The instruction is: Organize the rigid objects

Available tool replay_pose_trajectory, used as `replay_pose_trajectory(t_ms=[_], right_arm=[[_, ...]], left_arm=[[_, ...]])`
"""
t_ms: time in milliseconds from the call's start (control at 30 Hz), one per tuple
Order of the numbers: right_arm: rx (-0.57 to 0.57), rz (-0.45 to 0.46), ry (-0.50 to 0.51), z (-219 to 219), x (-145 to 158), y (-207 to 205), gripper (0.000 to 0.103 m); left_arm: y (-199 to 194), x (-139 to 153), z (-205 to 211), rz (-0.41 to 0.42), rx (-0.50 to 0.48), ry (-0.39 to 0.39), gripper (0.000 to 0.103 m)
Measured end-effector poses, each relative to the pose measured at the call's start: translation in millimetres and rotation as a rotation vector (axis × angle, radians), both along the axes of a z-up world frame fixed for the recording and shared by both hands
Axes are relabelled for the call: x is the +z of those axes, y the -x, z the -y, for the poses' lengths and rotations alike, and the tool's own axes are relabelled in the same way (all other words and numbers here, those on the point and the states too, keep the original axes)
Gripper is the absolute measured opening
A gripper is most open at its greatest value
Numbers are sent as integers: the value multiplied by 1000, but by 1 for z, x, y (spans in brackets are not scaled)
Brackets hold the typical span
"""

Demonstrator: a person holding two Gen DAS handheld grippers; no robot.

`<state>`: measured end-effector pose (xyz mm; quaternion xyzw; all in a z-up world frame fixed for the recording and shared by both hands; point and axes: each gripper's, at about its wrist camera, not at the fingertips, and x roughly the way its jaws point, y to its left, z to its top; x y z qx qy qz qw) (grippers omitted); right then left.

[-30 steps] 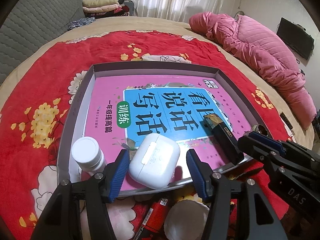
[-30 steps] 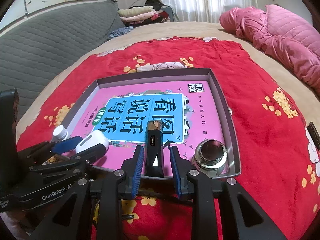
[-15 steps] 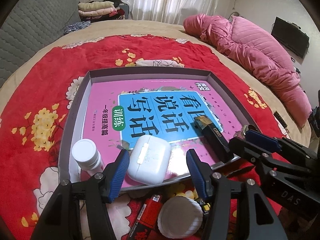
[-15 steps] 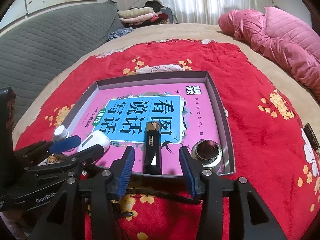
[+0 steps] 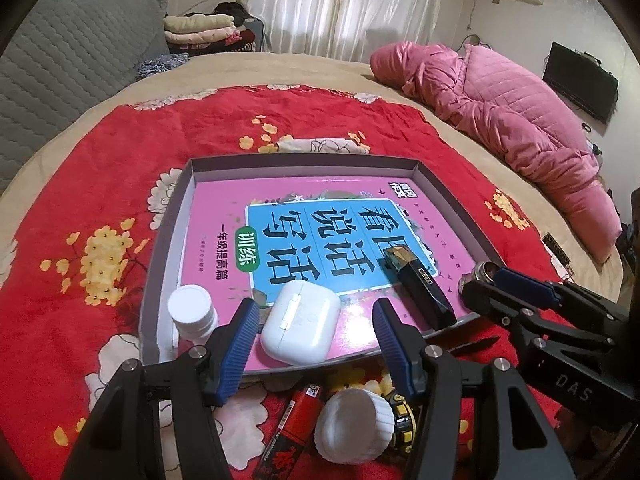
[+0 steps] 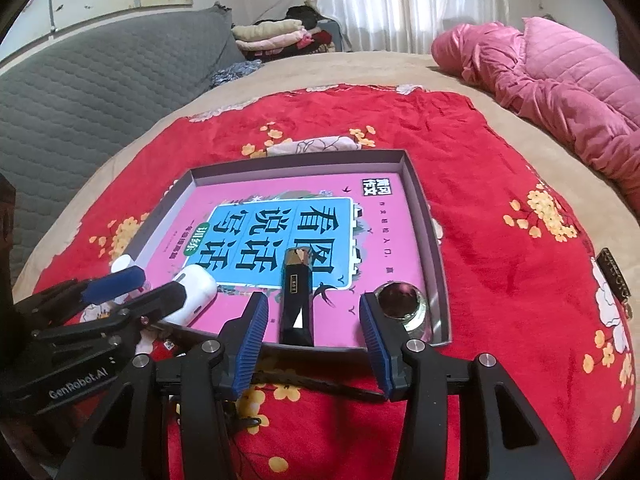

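Observation:
A grey tray (image 5: pixel 168 240) (image 6: pixel 434 256) lies on the red bedspread with a pink book in it. On the book lie a white earbud case (image 5: pixel 300 326) (image 6: pixel 196 300), a white bottle (image 5: pixel 192 312), a black lighter-like stick (image 5: pixel 420 290) (image 6: pixel 298 300) and a glass jar (image 6: pixel 402 306). My left gripper (image 5: pixel 314 340) is open, pads either side of the earbud case's near end without touching. My right gripper (image 6: pixel 314 338) is open, just short of the black stick's near end.
Outside the tray's near edge lie a red lighter (image 5: pixel 292 428), a white cap (image 5: pixel 352 428) and a yellow-black round thing (image 5: pixel 404 420). A pink quilt (image 5: pixel 500 120) lies at the right, folded clothes (image 5: pixel 200 28) at the back.
My right gripper has opened wide and let go of the black stick, drawing back. My left gripper has drawn back a little from the earbud case, staying open.

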<state>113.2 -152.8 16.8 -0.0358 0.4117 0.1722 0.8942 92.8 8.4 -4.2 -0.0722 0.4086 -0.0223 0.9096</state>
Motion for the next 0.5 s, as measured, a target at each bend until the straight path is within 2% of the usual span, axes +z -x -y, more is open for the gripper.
replay_pose_trajectory(t_ms=[267,333,500], right_arm=[[3,8,-3,0,6,4,51],[5,12,-8,1,8,5,59],[13,24,-1,-1,12,8,60]], left_arm=[[7,5,3,-5,-11,-17,59],[9,7,3,-3,-10,-17,59],[13,10,3,-3,-6,-19,59]])
